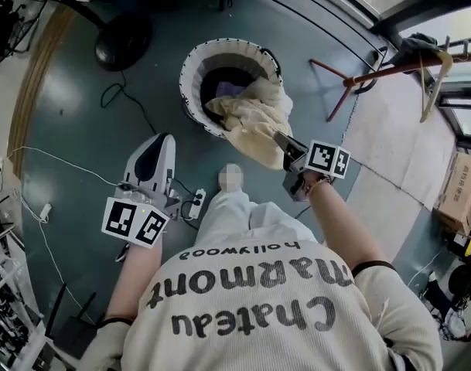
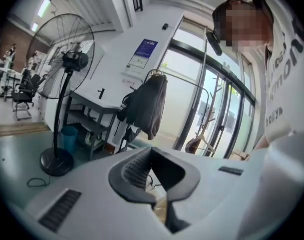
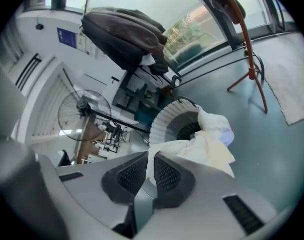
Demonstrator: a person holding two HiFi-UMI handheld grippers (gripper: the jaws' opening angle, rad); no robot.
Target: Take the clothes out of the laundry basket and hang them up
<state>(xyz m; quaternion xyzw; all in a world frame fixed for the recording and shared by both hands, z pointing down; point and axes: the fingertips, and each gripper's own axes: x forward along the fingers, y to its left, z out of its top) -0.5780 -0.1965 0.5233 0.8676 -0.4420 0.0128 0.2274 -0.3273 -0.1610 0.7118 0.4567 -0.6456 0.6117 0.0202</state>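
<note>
Pulling step: the cream garment (image 1: 254, 118) is judged half out of the laundry basket (image 1: 190, 76), draped over its rim.
Right gripper (image 3: 151, 164): clamped on a fold of the cream garment.
Left gripper (image 1: 156, 149): jaws together, nothing held, beside the basket.
Inside basket: a purple piece (image 1: 231, 91) is seen.
Next move: the garment must be raised clear and carried to the hanger (image 1: 436, 76) on the rack (image 1: 390, 66); the left gripper will probably be needed for spreading.

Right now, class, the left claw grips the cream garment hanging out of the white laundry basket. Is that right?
No. It is the right claw that grips the cream garment hanging out of the white laundry basket; the right gripper view shows its jaws pinched on the cloth. The left claw is shut on nothing.
</note>
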